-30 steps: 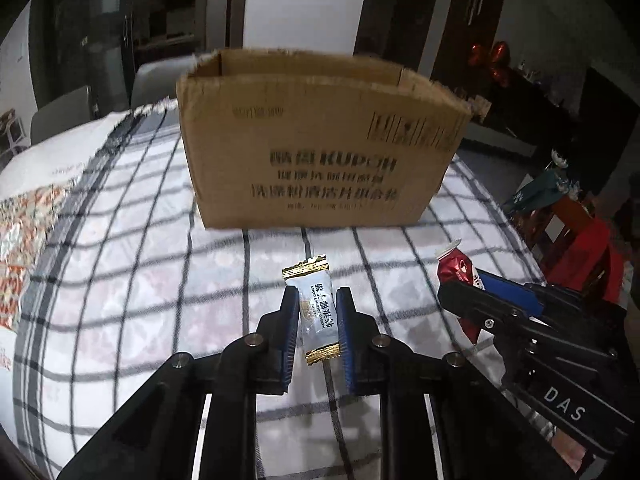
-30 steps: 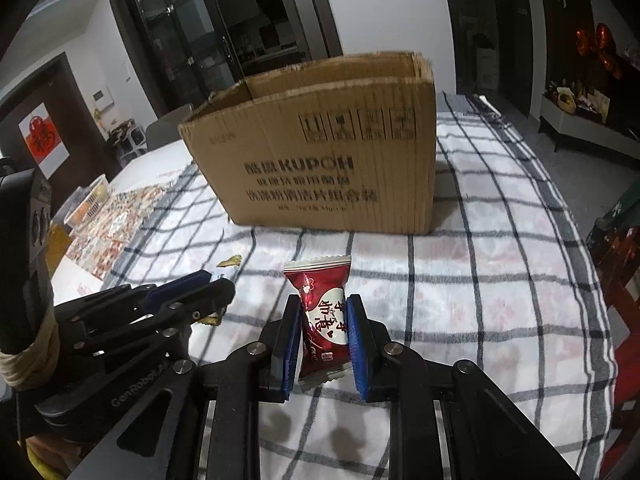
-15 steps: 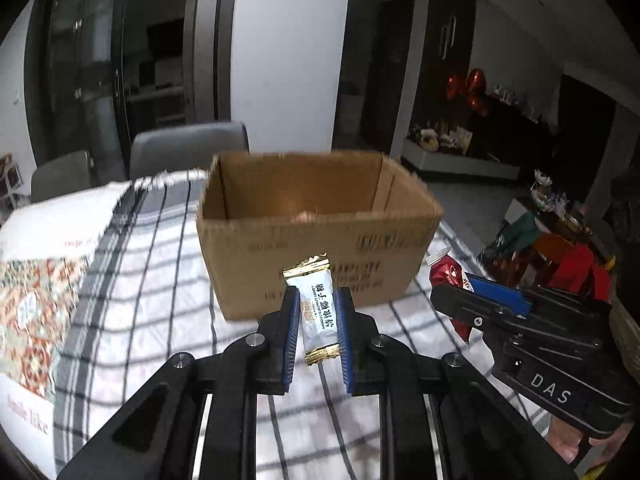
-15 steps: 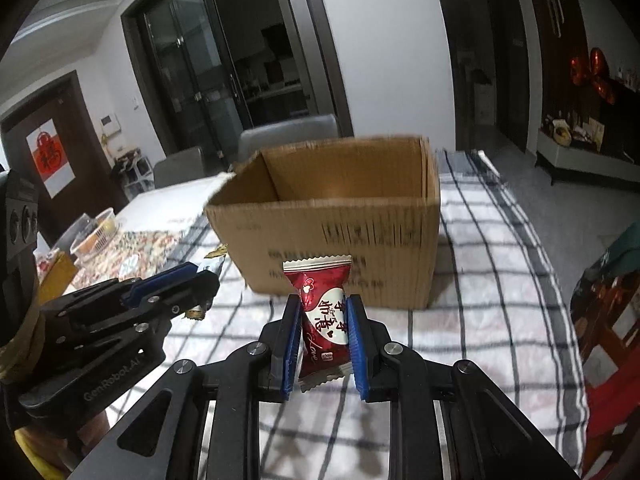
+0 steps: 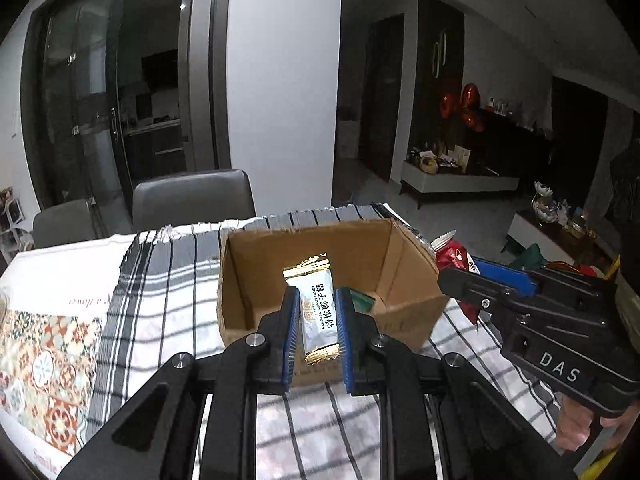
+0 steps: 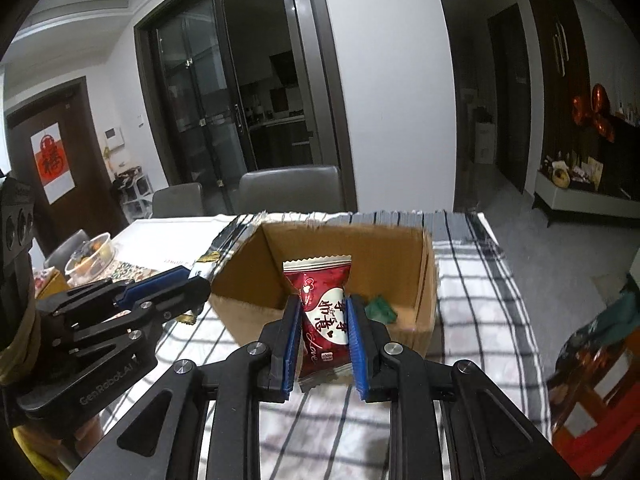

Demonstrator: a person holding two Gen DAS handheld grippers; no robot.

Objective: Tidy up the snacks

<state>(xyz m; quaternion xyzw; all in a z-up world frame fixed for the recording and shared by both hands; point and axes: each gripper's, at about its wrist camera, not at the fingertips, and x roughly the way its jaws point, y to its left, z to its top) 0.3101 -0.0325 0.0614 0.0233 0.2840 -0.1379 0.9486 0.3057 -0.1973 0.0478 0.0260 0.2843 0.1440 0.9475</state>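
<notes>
Both snacks are lifted and poised near the open cardboard box (image 5: 320, 280) at the centre of the frame, so the drop-off looks close but is not yet done. The left hand-held gripper (image 5: 316, 336) is clamped narrow on a white-and-gold candy (image 5: 316, 308), held upright at lower centre. The right hand-held gripper (image 6: 323, 340) pinches a red candy (image 6: 322, 316) the same way. 1 green wrapper (image 6: 380, 308) already lies on the box floor, so at least 1 piece seems sorted; 2 remain in the jaws.

The left view shows the patterned cloth (image 5: 36, 360) at lower left and the right tool at centre right with the red pack's tip above it. The right view alone shows a clear food container (image 6: 88, 256) at middle left on the desk (image 6: 472, 320) and a red door poster (image 6: 52, 168).
</notes>
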